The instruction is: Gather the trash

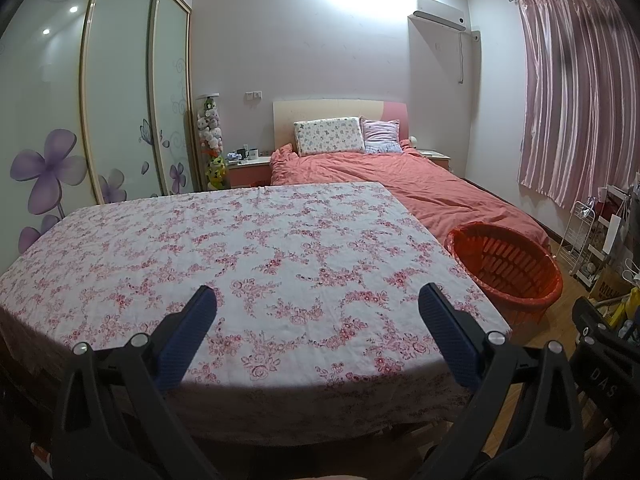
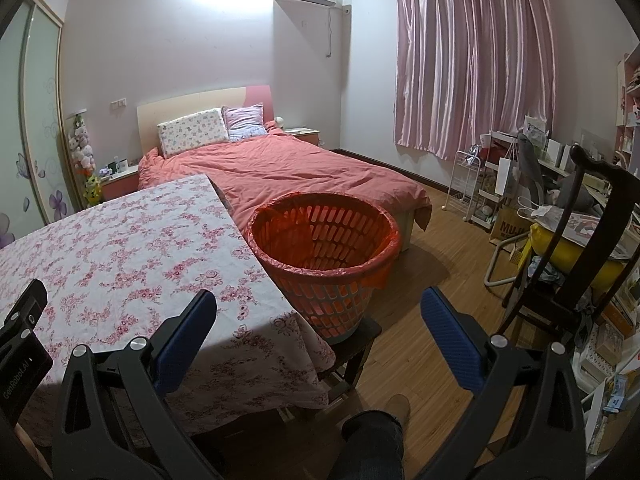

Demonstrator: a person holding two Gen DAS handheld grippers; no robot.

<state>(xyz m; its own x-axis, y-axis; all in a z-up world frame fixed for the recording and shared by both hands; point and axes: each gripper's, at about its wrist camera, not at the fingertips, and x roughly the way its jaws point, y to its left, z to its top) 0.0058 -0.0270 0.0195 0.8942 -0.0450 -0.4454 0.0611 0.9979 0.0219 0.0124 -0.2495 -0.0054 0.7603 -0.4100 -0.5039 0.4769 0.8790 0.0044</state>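
A white tablecloth point(image 1: 224, 248) with pink flowers, an orange basket point(image 2: 324, 256), salmon bedspread point(image 2: 304, 172), pink curtains point(image 2: 476, 60).

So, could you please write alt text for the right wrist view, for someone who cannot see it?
An open right gripper, holding nothing, points at a red lined basket standing on a dark stool beside a table with a floral cloth. Behind are a bed with a pink cover and pink curtains.
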